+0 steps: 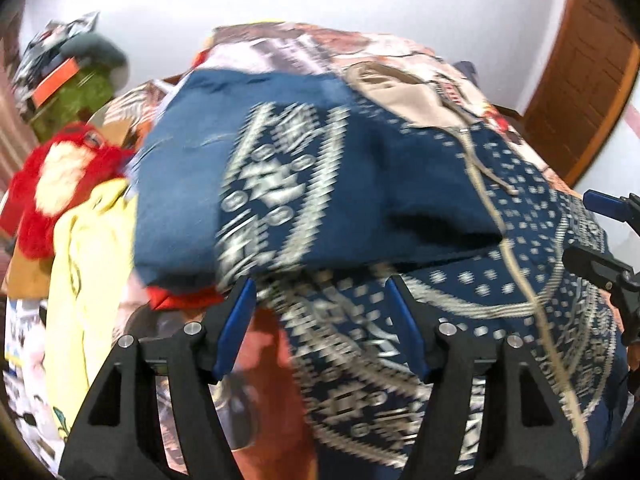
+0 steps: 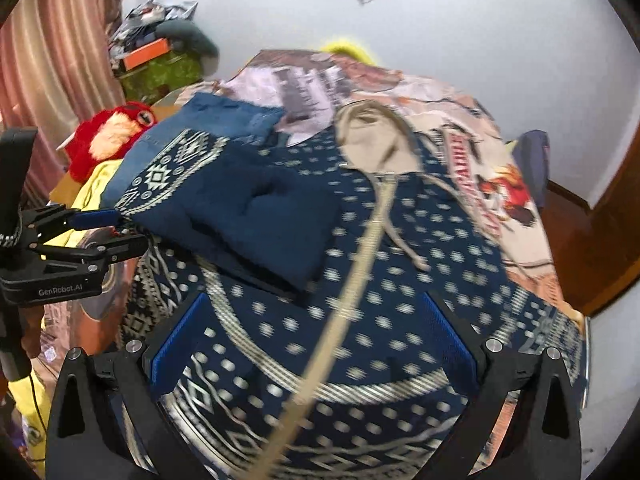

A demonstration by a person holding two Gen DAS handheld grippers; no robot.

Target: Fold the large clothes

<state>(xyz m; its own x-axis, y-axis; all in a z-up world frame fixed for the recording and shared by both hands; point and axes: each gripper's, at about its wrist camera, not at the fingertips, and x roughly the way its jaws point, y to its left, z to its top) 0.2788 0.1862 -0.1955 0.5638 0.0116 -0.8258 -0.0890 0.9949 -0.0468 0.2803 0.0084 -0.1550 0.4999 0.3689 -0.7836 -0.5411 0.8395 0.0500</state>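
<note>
A navy hooded sweater with a beige pattern (image 2: 360, 288) lies spread on the bed, its beige-lined hood (image 2: 376, 140) at the far end; one sleeve (image 2: 224, 196) is folded across the body. It also shows in the left wrist view (image 1: 360, 184). My left gripper (image 1: 320, 300) is open at the sweater's left edge by the sleeve, empty; it also shows in the right wrist view (image 2: 116, 228). My right gripper (image 2: 316, 332) is open above the sweater's lower body, empty; it also shows in the left wrist view (image 1: 596, 232).
A red plush toy (image 2: 108, 136) and a yellow garment (image 1: 92, 264) lie at the bed's left side. A cluttered stack (image 2: 160, 60) stands by the pink curtain (image 2: 48, 80). A wooden door (image 1: 580, 80) is on the right. The patterned bedspread (image 2: 460, 120) covers the bed.
</note>
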